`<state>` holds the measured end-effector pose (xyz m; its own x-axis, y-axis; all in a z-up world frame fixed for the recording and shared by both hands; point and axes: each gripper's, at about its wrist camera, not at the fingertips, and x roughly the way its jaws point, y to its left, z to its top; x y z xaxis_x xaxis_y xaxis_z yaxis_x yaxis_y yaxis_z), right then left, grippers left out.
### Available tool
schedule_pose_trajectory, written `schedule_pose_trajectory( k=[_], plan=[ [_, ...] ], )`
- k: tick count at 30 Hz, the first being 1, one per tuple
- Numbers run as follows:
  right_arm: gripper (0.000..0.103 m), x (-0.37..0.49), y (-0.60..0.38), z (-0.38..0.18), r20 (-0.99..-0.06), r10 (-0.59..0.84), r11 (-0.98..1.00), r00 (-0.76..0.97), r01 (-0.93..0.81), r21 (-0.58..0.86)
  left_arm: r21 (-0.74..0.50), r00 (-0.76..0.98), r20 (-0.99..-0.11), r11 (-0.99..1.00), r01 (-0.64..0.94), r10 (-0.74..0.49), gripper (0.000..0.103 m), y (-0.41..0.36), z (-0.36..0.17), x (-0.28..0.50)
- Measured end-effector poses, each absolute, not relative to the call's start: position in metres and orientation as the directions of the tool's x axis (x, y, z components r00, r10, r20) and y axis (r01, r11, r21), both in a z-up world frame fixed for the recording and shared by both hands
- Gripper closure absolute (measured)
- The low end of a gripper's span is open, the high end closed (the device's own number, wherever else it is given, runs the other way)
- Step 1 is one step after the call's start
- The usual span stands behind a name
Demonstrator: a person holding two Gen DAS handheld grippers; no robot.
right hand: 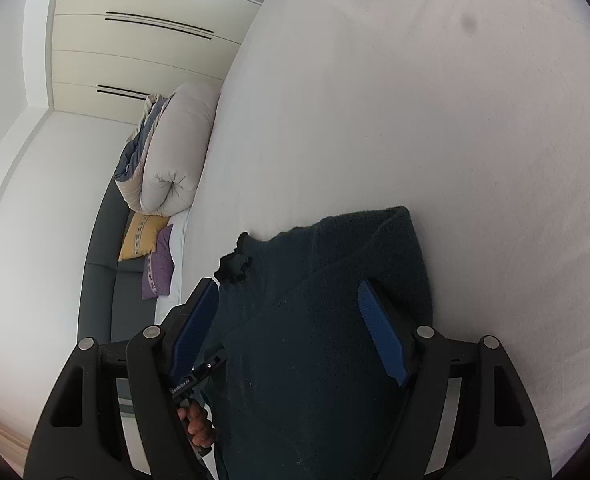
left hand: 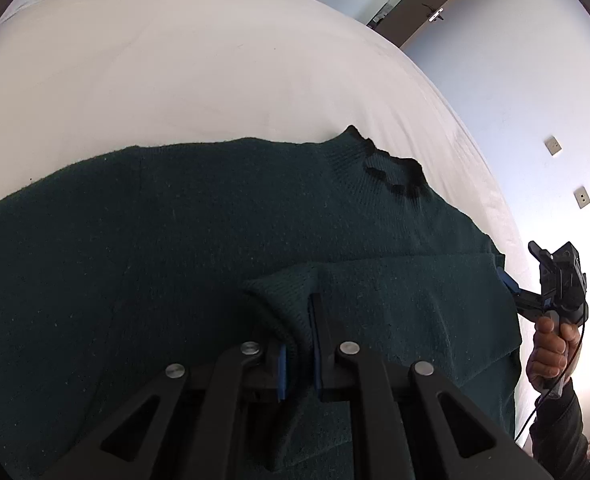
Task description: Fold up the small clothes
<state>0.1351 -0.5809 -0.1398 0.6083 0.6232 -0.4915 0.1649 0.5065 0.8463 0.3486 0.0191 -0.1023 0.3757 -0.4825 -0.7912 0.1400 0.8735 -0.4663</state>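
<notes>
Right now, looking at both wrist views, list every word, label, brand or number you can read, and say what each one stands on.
"...AI": white lettering on the handle of the left gripper, seen from the right wrist. Only the ending seems readable; the rest is too small.
Yellow cushion: a woven pattern, no letters.
Green sweater: no tag or print showing.
Nothing else is readable.

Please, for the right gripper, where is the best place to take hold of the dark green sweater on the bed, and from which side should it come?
Probably the folded outer edge of the sweater nearest the right gripper, approached from beyond that edge. The open gripper sits right there, the fabric is doubled so it offers a thicker bite, and the left gripper already pinches the sleeve cuff mid-garment.
</notes>
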Motion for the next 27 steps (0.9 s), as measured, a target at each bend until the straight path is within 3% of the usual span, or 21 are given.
schedule_pose_trajectory(
  k=[11, 14, 17, 18, 19, 20, 22, 27],
  plan=[
    [0.033, 0.081, -0.562, -0.160, -0.409, 0.700, 0.429, 0.586, 0.113, 0.896, -0.517, 0.392, -0.757, 0.846, 0.131, -0.523, 0.092, 0.022, -0.107, 0.353],
    [0.034, 0.078, -0.561, -0.160, -0.397, 0.689, 0.411, 0.607, 0.126, 0.903, -0.525, 0.417, -0.745, 0.844, 0.115, -0.520, 0.085, 0.031, -0.101, 0.347],
    [0.032, 0.076, -0.559, -0.148, -0.386, 0.652, 0.411, 0.653, 0.123, 0.903, -0.483, 0.481, -0.744, 0.871, 0.090, -0.463, 0.052, 0.048, -0.080, 0.325],
    [0.032, 0.076, -0.556, -0.148, -0.414, 0.631, 0.445, 0.656, 0.131, 0.886, -0.478, 0.507, -0.735, 0.874, 0.085, -0.451, 0.033, 0.055, -0.073, 0.315],
    [0.033, 0.080, -0.550, -0.151, -0.472, 0.615, 0.502, 0.631, 0.148, 0.852, -0.476, 0.539, -0.720, 0.876, 0.075, -0.437, 0.021, 0.065, -0.064, 0.302],
    [0.040, 0.081, -0.543, -0.151, -0.523, 0.595, 0.558, 0.611, 0.155, 0.815, -0.482, 0.568, -0.702, 0.874, 0.066, -0.430, 0.018, 0.078, -0.056, 0.289],
    [0.037, 0.074, -0.534, -0.132, -0.571, 0.541, 0.601, 0.618, 0.191, 0.776, -0.507, 0.616, -0.667, 0.861, 0.038, -0.420, 0.015, 0.112, -0.041, 0.259],
    [0.037, 0.025, -0.521, -0.089, -0.322, 0.582, 0.402, 0.747, 0.080, 0.912, -0.637, 0.735, -0.584, 0.755, -0.154, -0.344, 0.009, 0.225, -0.040, 0.172]
  ],
)
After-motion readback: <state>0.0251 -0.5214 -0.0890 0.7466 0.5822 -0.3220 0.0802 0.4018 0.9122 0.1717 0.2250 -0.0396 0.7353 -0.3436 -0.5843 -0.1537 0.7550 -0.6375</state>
